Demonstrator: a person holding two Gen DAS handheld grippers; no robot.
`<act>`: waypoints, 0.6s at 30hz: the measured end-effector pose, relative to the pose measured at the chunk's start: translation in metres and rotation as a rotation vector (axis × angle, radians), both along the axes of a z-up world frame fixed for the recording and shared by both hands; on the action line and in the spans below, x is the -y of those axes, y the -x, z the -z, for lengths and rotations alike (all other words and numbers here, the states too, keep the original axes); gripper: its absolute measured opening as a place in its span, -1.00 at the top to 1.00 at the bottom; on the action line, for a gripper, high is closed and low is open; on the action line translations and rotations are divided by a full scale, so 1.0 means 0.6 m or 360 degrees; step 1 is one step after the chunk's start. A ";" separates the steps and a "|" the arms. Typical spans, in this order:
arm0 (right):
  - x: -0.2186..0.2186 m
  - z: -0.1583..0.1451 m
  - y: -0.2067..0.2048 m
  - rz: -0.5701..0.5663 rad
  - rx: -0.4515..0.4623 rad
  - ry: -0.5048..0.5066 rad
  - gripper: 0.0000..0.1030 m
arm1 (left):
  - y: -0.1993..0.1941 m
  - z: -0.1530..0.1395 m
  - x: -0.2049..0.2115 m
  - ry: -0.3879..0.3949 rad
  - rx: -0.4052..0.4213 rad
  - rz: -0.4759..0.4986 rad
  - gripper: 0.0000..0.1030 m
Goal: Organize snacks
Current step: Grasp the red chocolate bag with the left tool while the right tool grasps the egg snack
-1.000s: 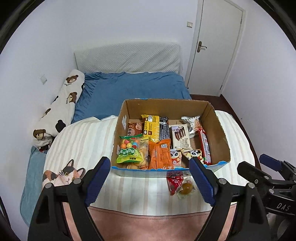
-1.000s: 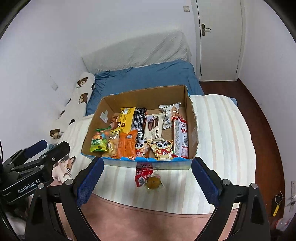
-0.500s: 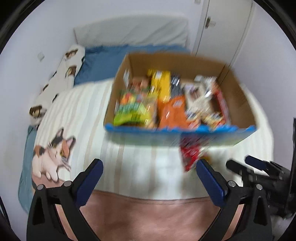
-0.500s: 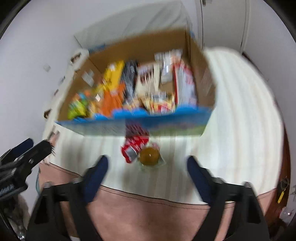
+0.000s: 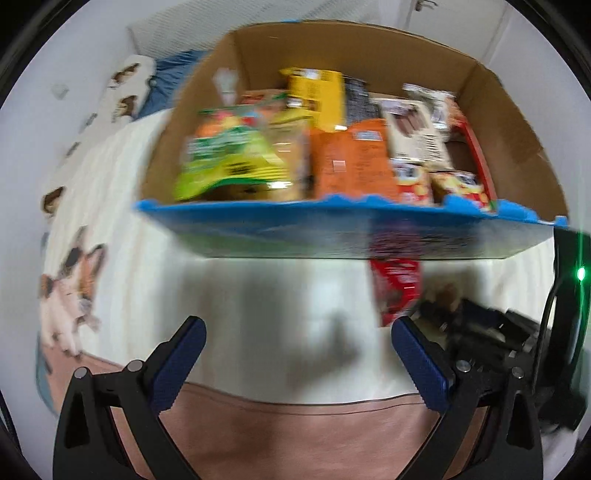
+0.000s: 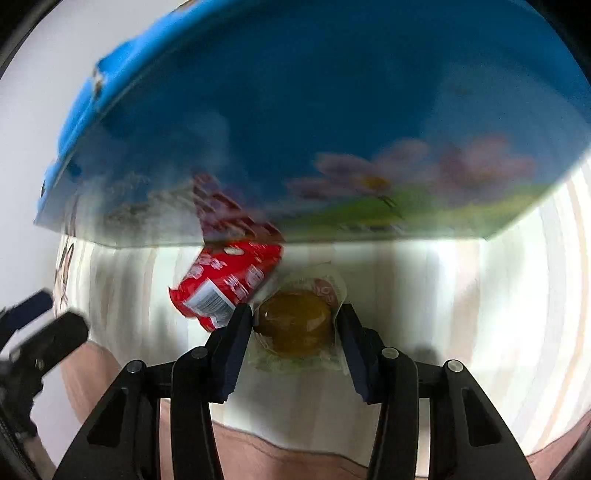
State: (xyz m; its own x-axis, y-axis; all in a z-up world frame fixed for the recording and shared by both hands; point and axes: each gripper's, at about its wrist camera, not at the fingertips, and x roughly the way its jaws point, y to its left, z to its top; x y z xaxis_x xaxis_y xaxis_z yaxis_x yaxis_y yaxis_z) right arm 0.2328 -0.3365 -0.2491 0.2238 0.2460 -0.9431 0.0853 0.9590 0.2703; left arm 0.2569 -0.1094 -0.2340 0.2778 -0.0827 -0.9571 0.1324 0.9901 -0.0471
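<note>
White walls (image 5: pixel 74 62), striped bedspread (image 5: pixel 122 177), blue sheet (image 5: pixel 173 70), white door (image 5: pixel 461 14).

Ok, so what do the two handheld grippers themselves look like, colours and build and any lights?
Both share one build. The left gripper has black angular finger arms with triangular cut-outs and silver pivot bolts, tipped by dark blue ribbed pads. The right gripper matches: black frame, silver bolts, navy pads. In the left view a small green light glows on the right gripper's black body. No hands or sleeves show.
</note>
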 end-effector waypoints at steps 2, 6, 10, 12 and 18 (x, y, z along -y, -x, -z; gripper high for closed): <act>0.023 -0.008 0.018 0.0024 0.0002 0.0021 0.02 | -0.010 0.007 0.021 0.0058 -0.0046 0.0034 -1.00; 0.069 -0.016 0.049 0.0104 -0.0016 0.0005 0.02 | -0.030 0.031 0.073 0.0130 -0.0136 0.0115 -1.00; 0.100 -0.012 0.071 0.0178 -0.0038 -0.0023 0.01 | -0.055 0.069 0.117 0.0164 -0.0235 0.0165 -0.14; 0.102 -0.010 0.077 0.0184 -0.0043 -0.0020 0.01 | -0.059 0.088 0.130 0.0128 -0.0286 0.0186 0.31; 0.102 -0.006 0.091 0.0155 -0.0085 -0.0054 0.01 | -0.022 0.084 0.108 0.0121 -0.0260 0.0196 0.33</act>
